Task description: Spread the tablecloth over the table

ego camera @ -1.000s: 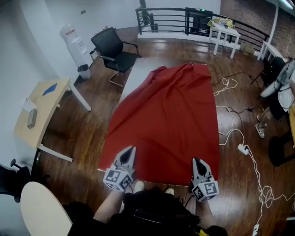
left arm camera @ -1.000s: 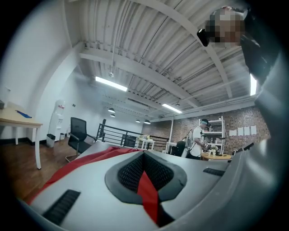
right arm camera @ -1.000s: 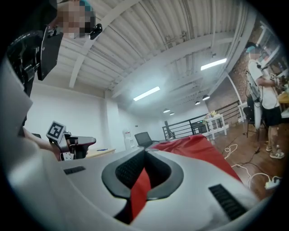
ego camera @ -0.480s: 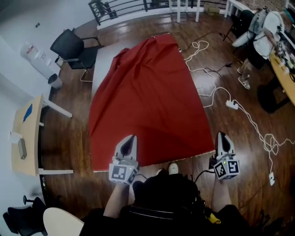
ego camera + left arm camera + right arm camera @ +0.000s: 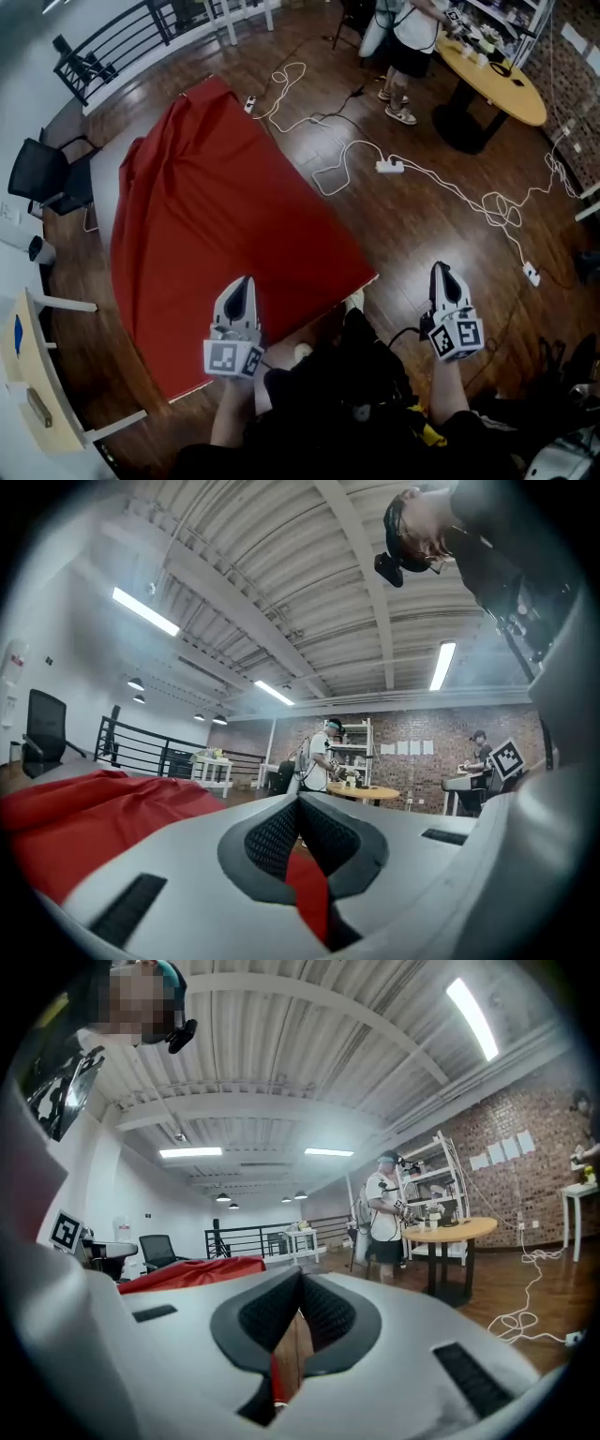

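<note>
Left claw: your left claw (image 5: 241, 284) is pinched together. Its tip hangs over the near edge of the tablecloth (image 5: 216, 216). Red shows low in the gap under the pads, but that looks like cloth lying beyond, not a pinch.
Right claw: your right claw (image 5: 441, 274) is closed too, with nothing in it. A second ago it sat at the near hem. Now it's out over bare floor, well clear of the cloth's near right corner.
What changed: you've swung round to the right. The cloth used to run straight away from you, and now it slants off to your left. It lies the same way on the table as it did before.
Cloth, middle: it sits mostly flat and covers most of the top.
Cloth, far left: it's bunched into folds there, and a grey strip of table (image 5: 103, 192) is still bare beside it, next to the black chair (image 5: 42, 173).
Floor to your right: white cables (image 5: 441, 183) and a power strip (image 5: 389, 166) trail across the boards. That's a trip risk if you head that way.
Further off: a person (image 5: 408, 33) stands by a round table (image 5: 492, 70).
So: I'd guess you're done with the near hem, and the far left bit still needs pulling over.
</note>
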